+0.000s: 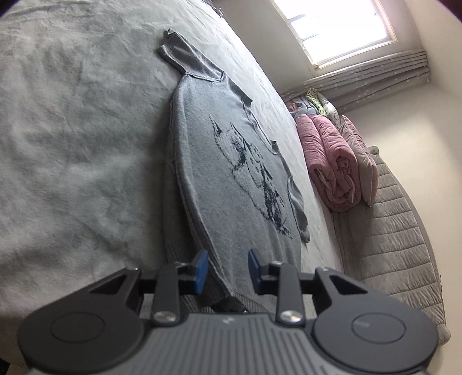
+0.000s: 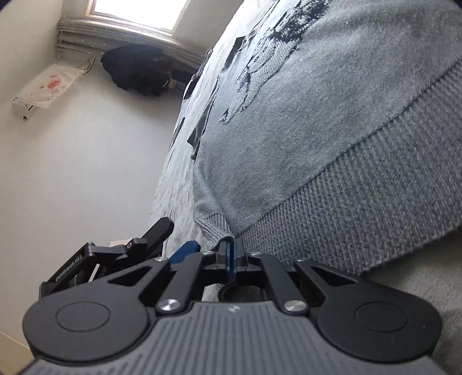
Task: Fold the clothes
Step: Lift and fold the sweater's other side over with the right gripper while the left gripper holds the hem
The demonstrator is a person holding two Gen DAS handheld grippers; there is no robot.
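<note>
A grey knitted sweater (image 1: 231, 173) with a dark print lies flat on the grey bedspread (image 1: 72, 129), one sleeve stretched toward the far end. My left gripper (image 1: 228, 269) hovers at the near hem, its blue pads (image 1: 202, 268) apart; the sweater's side seam runs under the gap and neither pad presses on it. In the right wrist view the sweater (image 2: 332, 115) fills the frame, and my right gripper (image 2: 232, 256) is shut on a corner of the ribbed hem (image 2: 346, 202). The left gripper (image 2: 173, 241) shows just to its left, jaws apart.
A rolled pink quilt (image 1: 332, 161) and pillows lie beside the sweater, against a quilted grey bed edge (image 1: 389, 245). A bright window (image 1: 340, 26) with curtains is beyond. In the right wrist view, a dark clothing pile (image 2: 135, 69) and a white box (image 2: 46, 89) sit by the wall.
</note>
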